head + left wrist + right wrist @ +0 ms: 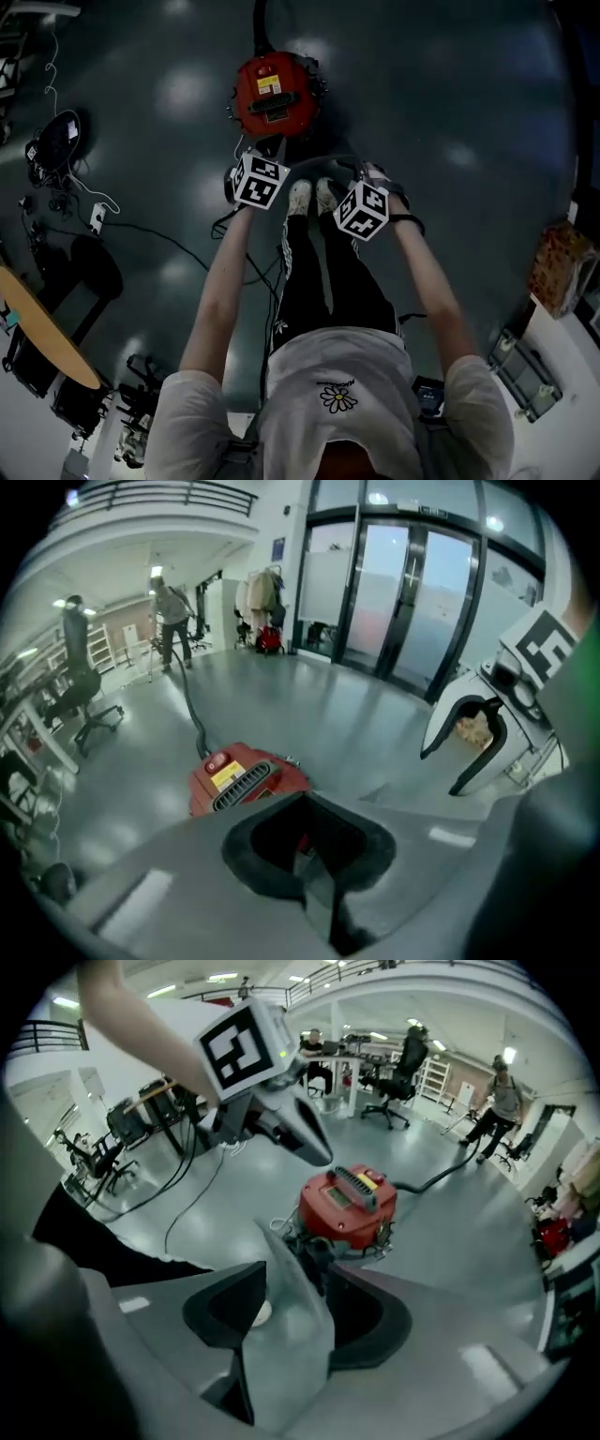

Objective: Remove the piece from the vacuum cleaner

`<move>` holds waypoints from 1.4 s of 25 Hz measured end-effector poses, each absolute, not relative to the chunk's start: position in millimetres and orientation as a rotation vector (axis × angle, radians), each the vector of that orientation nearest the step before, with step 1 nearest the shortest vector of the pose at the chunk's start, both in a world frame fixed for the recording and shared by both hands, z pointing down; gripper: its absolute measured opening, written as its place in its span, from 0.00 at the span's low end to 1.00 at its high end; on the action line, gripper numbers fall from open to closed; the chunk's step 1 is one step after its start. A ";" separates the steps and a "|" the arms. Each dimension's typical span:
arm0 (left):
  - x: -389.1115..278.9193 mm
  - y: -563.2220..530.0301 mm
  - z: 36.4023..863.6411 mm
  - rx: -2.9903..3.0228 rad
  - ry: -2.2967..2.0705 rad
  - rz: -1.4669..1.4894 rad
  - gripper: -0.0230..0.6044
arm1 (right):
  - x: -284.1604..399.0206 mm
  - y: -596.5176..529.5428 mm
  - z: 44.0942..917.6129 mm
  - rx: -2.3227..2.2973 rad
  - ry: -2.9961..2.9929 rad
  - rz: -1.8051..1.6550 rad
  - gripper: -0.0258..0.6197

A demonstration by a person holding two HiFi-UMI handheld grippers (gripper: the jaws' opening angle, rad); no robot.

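Note:
The red vacuum cleaner (272,94) stands on the dark floor just past my feet, and a black hose (261,23) leads away from its far side. It also shows in the left gripper view (246,778) and the right gripper view (349,1206), where a dark fitting (314,1246) sits on its near side. My left gripper (267,150) hangs right over the near edge of the vacuum, pointing down, its jaws shut and empty (305,803). A little to the right and short of the vacuum, my right gripper (368,176) stands open with only floor between its pads (295,1274).
Black cables (141,230) trail over the floor at the left, by a wooden table (47,337) and gear. My shoes (314,197) stand between the grippers. A patterned box (561,267) lies at the right. Office chairs (398,1072) and a person (494,1101) are far off.

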State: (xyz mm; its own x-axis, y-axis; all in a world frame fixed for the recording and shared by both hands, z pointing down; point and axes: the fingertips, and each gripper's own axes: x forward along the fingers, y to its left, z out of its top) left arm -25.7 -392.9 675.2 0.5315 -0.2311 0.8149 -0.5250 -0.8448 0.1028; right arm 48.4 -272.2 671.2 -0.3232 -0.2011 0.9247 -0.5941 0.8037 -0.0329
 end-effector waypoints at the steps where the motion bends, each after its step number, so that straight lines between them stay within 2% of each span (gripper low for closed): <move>1: -25.1 -397.5 695.4 2.431 -0.590 1.291 0.04 | 49.5 -270.8 693.3 0.557 -1.862 0.442 0.39; 8: -35.1 -409.1 785.8 2.391 -0.424 1.619 0.04 | 50.1 -277.3 793.7 0.461 -1.733 0.483 0.41; 15: -38.5 -407.2 802.7 2.340 -0.304 1.679 0.04 | 63.1 -277.1 858.1 0.425 -1.550 0.518 0.41; 16: -39.0 -407.3 803.4 2.332 -0.280 1.685 0.04 | 67.7 -272.9 864.6 0.408 -1.506 0.513 0.39; 17: -38.8 -407.4 803.4 2.322 -0.259 1.686 0.04 | 72.4 -269.7 868.8 0.396 -1.463 0.499 0.31; 18: -37.9 -406.9 802.5 2.309 -0.239 1.682 0.04 | 75.7 -267.7 870.8 0.389 -1.429 0.473 0.16; 20: -36.2 -405.1 800.3 2.291 -0.222 1.680 0.04 | 76.3 -262.0 870.3 0.387 -1.400 0.415 0.10; 35: -37.3 -405.8 801.8 2.286 -0.250 1.671 0.04 | 53.4 -222.3 868.2 0.381 -1.465 0.419 0.09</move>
